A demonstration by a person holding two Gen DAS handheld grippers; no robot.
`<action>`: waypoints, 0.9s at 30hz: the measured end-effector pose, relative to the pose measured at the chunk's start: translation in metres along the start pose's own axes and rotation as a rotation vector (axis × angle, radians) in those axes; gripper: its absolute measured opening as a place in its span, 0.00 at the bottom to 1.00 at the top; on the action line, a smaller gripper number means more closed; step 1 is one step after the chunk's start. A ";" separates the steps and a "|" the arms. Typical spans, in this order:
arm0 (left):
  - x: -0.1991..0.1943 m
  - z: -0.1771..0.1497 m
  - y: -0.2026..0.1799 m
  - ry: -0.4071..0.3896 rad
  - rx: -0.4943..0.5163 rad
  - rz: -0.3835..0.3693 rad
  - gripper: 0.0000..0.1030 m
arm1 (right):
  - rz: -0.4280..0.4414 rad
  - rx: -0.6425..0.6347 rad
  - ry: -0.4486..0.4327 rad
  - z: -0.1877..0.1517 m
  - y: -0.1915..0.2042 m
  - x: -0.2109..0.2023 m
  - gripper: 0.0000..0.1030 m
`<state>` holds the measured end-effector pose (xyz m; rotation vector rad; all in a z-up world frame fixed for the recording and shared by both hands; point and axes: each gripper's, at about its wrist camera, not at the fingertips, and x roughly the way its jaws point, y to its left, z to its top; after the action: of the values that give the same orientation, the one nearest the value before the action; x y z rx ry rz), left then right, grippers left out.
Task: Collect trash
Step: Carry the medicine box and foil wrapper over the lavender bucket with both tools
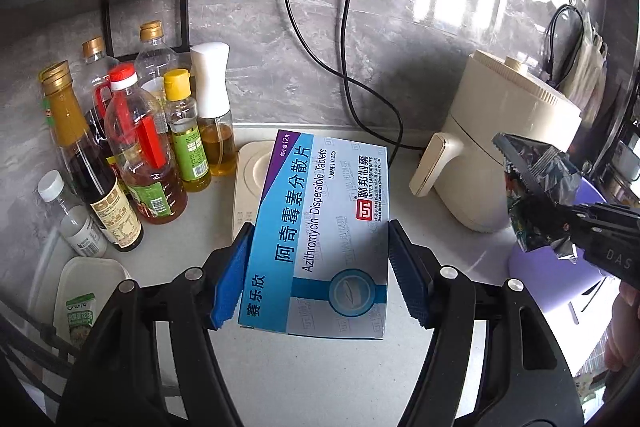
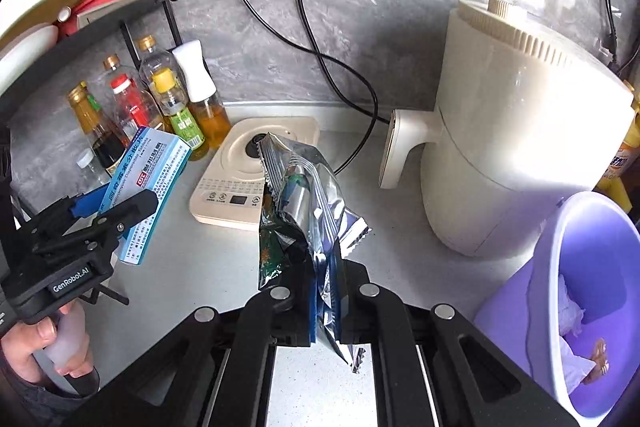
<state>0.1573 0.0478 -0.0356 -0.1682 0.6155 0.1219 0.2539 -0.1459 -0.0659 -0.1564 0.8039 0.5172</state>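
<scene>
Above the counter (image 1: 312,379), the left gripper (image 1: 320,275) pinches a medicine box (image 1: 320,227); the right gripper (image 2: 320,307) clamps foil wrappers (image 2: 304,211), both apparently bound for the purple bin (image 2: 560,267) at the counter's right edge.

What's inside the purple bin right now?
In the purple bin, white crumpled paper and a small brown scrap lie at the bottom. The near wall hides the rest of the inside.
</scene>
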 end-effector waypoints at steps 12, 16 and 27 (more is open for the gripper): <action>-0.012 0.007 -0.057 -0.023 0.053 -0.041 0.64 | -0.036 0.018 -0.118 0.015 -0.041 -0.077 0.06; -0.012 0.013 -0.087 -0.034 0.087 -0.069 0.64 | -0.062 0.047 -0.146 0.017 -0.069 -0.098 0.06; -0.010 0.030 -0.178 -0.072 0.160 -0.160 0.64 | -0.133 0.129 -0.189 -0.001 -0.142 -0.138 0.06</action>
<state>0.1952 -0.1215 0.0155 -0.0576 0.5353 -0.0759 0.2444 -0.3218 0.0241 -0.0408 0.6352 0.3477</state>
